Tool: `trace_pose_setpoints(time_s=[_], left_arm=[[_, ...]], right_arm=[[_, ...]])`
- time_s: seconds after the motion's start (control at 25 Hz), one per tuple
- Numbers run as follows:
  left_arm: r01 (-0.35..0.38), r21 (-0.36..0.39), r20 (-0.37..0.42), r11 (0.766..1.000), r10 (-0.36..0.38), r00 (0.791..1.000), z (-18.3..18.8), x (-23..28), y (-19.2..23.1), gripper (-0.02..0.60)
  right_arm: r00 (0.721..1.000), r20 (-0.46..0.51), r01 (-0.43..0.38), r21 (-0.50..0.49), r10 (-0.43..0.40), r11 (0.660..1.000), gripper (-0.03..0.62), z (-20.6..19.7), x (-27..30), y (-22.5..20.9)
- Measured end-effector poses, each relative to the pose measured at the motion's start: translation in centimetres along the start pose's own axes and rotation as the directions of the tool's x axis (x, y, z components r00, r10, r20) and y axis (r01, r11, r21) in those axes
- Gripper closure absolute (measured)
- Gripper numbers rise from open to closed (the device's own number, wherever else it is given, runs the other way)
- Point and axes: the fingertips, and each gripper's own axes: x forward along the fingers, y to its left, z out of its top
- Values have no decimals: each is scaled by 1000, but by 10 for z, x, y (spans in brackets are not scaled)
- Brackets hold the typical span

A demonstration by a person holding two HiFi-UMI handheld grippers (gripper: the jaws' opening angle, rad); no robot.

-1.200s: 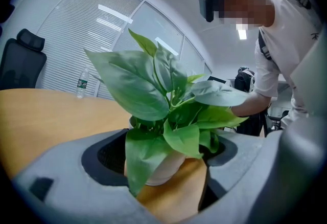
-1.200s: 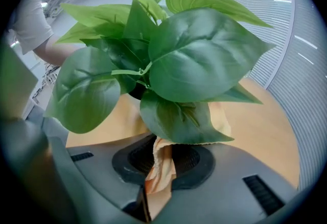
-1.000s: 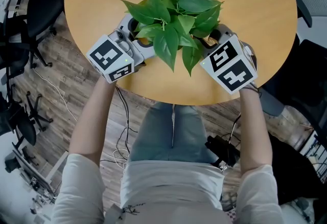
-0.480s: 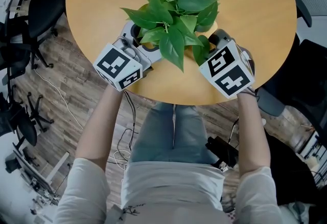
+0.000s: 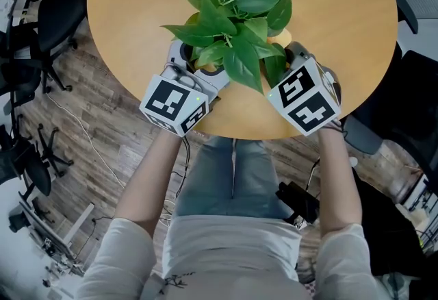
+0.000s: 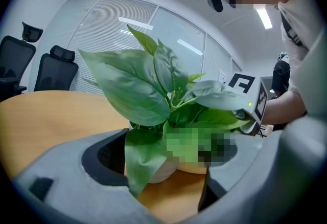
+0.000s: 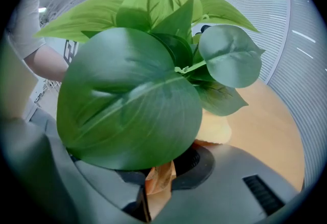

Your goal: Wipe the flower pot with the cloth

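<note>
A leafy green plant (image 5: pixel 233 18) grows in a pale pot (image 6: pixel 158 171) near the front edge of the round wooden table (image 5: pixel 342 31). My left gripper (image 5: pixel 198 64) reaches in from the lower left. Its jaws stand wide on either side of the pot and grip it. My right gripper (image 5: pixel 286 53) comes in from the right, shut on a yellow cloth (image 7: pixel 222 126). A fold of the cloth is pinched between the right fingers (image 7: pixel 199 166), and the rest lies against the pot's side under the leaves. The foliage hides most of the pot in the head view.
Black office chairs (image 5: pixel 41 18) stand left of the table on the wood floor, where cables (image 5: pixel 164 203) trail. A dark chair (image 5: pixel 410 107) is at the right. The person's legs sit under the table's front edge (image 5: pixel 233 138).
The left gripper has swung from the pot's left toward the front, and the plant has turned with it, its leaves rotating counter-clockwise. The right gripper has stayed put.
</note>
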Motion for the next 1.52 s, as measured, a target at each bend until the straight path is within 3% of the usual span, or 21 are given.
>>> trace_pose_setpoints(time_s=[0.8, 1.28, 1.52], left_arm=[[-185, -44, 2, 982, 185, 983, -4, 3, 1, 156], [-204, -50, 11, 978, 205, 979, 0, 1, -1, 156], [-169, -34, 20, 985, 170, 985, -1, 3, -1, 155]], right_arm=[[1000, 11, -12, -51, 12, 999, 537, 2, 2, 11], [999, 20, -36, -51, 37, 998, 537, 5, 0, 20], [998, 32, -51, -8, 51, 999, 537, -3, 1, 18]])
